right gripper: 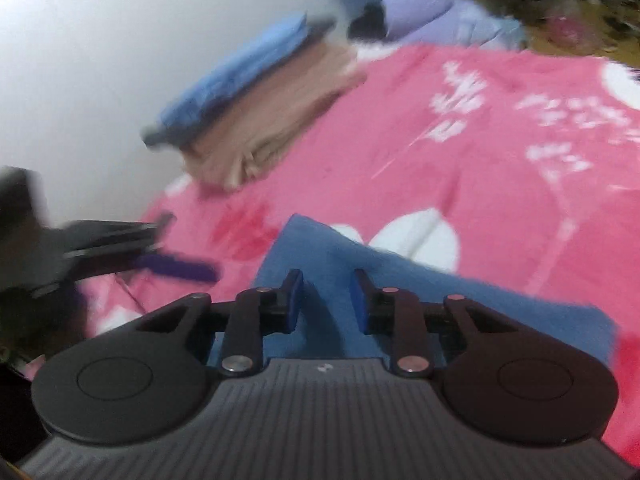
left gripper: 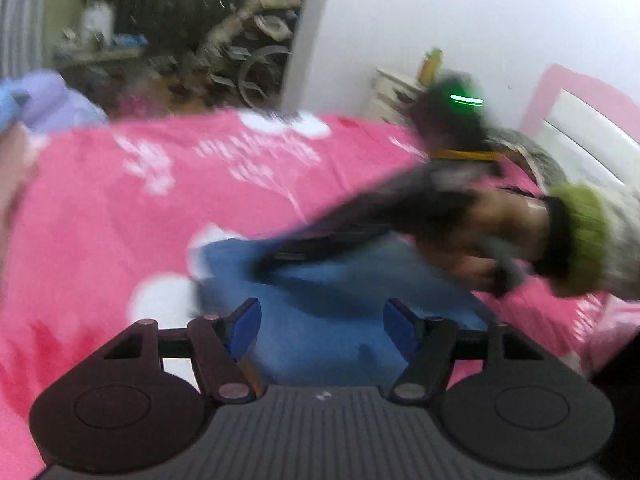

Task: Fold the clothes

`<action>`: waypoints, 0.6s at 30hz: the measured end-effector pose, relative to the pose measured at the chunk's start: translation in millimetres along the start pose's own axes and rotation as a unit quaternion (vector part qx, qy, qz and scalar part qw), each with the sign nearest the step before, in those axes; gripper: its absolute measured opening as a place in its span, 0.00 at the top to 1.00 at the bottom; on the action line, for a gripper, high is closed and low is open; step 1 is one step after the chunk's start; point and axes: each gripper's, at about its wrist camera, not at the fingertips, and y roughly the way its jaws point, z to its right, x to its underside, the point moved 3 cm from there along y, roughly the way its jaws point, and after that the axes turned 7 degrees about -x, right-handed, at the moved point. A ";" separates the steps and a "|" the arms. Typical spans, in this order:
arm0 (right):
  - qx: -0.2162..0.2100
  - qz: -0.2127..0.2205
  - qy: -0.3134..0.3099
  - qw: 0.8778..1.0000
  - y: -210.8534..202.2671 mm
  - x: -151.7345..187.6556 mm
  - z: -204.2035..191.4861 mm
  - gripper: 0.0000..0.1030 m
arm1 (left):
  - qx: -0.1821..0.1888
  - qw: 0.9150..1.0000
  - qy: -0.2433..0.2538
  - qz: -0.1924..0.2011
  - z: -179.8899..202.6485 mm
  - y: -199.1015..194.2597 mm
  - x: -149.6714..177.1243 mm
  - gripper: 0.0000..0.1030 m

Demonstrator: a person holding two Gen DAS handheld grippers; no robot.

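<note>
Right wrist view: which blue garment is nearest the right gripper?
The darker blue cloth lying alone on the pink bedspread, right at the fingers. The lighter blue one sits far back by the wall, stacked on a tan garment.

1. The black left gripper with blue pads (left gripper: 322, 330) is seen at the lower centre of its own view, jaws parted wide, nothing gripped between them.
2. The black right gripper with blue pads (right gripper: 326, 302) is seen lower centre, jaws narrowly apart.
3. A hand (left gripper: 500, 240) in a green knitted cuff (left gripper: 580, 240) is seen blurred at right.
</note>
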 end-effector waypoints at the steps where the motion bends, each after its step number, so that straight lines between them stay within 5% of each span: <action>1: 0.004 -0.011 -0.006 1.000 19.0 -1.9 2.9 0.77 | -0.002 1.000 0.007 -0.016 4.1 7.1 8.0 0.34; 6: 0.002 -0.009 0.009 1.000 25.9 -3.6 11.8 0.81 | -0.035 0.993 0.110 0.001 27.3 11.1 34.2 0.31; 9: -0.009 0.009 -0.013 1.000 10.0 -17.6 -9.4 0.79 | -0.035 0.992 0.122 0.003 29.1 13.1 36.5 0.30; 12: 0.029 -0.025 -0.057 0.998 30.4 -19.0 -12.1 0.80 | -0.033 0.991 0.126 -0.002 26.2 18.2 36.8 0.30; 15: 0.036 -0.027 -0.031 0.998 60.9 -11.4 5.4 0.79 | -0.025 0.992 0.126 0.001 20.7 20.7 39.1 0.29; 18: 0.048 -0.010 0.009 0.999 43.4 -22.8 13.9 0.79 | -0.021 0.991 0.136 0.005 25.0 20.3 40.0 0.26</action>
